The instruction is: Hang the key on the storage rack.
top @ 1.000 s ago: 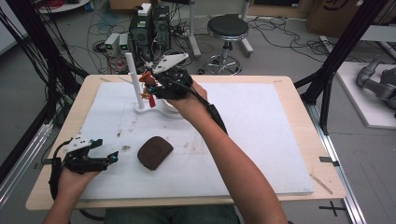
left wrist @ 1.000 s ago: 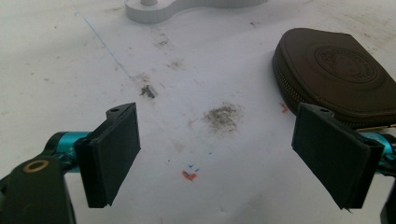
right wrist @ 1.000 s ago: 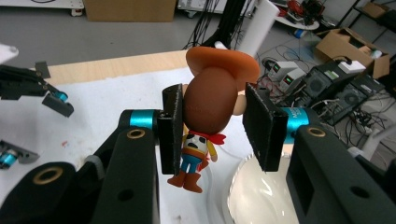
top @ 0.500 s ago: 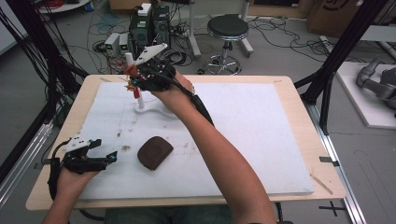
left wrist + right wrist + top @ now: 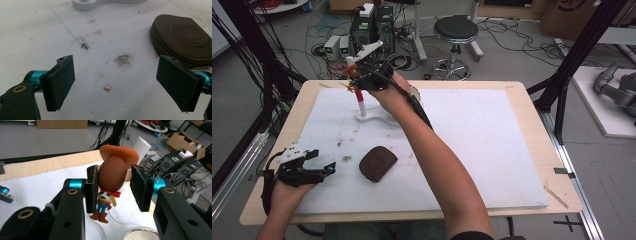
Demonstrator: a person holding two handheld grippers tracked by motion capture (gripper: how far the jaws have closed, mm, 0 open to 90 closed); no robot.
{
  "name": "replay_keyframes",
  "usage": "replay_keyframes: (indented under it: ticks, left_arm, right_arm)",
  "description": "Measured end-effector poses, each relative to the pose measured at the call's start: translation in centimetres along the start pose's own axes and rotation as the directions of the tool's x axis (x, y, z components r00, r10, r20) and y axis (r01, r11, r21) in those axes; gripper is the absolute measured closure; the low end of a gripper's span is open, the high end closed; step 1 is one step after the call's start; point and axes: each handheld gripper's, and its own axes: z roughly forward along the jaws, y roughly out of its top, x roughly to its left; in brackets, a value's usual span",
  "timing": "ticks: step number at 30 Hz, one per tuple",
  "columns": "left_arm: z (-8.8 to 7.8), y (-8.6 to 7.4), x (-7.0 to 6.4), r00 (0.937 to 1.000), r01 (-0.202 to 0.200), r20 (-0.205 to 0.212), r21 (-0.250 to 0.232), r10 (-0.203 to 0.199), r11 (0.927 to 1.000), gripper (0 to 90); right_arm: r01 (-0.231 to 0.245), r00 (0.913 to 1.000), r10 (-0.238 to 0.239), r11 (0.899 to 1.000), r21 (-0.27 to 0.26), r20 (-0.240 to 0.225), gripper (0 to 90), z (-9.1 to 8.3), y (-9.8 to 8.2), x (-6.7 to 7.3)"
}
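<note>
The right gripper (image 5: 113,187) is clamped on a cowboy figure (image 5: 112,180) by its head and holds it in the air above the white stand (image 5: 374,116) at the mat's far left. So the pickup looks done; setting the figure down is left. The left gripper (image 5: 116,80) rests low over the mat (image 5: 37,37), jaws apart and empty, a brown pouch (image 5: 185,37) just beside.
</note>
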Motion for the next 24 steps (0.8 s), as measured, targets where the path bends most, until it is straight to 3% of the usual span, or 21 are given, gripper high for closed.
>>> replay_keyframes:
  ticks: [7, 8, 10, 11, 19, 24]
  left_arm:
    - [0.1, -0.1, 0.0, 1.0, 0.002, 0.0, 0.004, -0.002, 1.0, 15.1]
    - [0.1, -0.1, 0.1, 1.0, 0.003, 0.0, 0.005, -0.003, 1.0, 15.1]
    - [0.1, -0.1, 0.1, 1.0, 0.0, -0.004, 0.008, 0.0, 1.0, 15.2]
    - [0.1, -0.1, 0.1, 1.0, 0.0, -0.005, 0.009, 0.0, 1.0, 15.2]
    - [0.2, -0.1, -0.1, 1.0, 0.001, 0.001, 0.009, -0.001, 1.0, 15.2]
    - [0.4, 0.1, -0.4, 0.9999, -0.01, 0.011, 0.009, 0.01, 0.9999, 15.2]
  right_arm:
    - [-0.001, 1.0, 0.001, 1.0, 0.027, 0.003, 59.7, 0.9, -0.2, -0.3]
    - [0.01, 0.9999, -0.011, 0.999, 0.043, 0.006, 56.0, 1.1, -0.4, -0.2]
    - [0.001, 0.9998, -0.002, 1.0, 0.024, 0.02, 47.0, 1.0, -0.5, -0.2]
    - [-0.005, 0.9999, 0.004, 1.0, 0.022, 0.015, 47.1, 0.9, -0.5, -0.2]
    - [-0.007, 0.9995, 0.007, 1.0, 0.007, 0.03, 45.7, -0.8, -1.5, -0.5]
    - [-0.017, 0.9989, 0.017, 1.0, 0.0, 0.043, 42.0, -2.6, -3.4, -1.0]
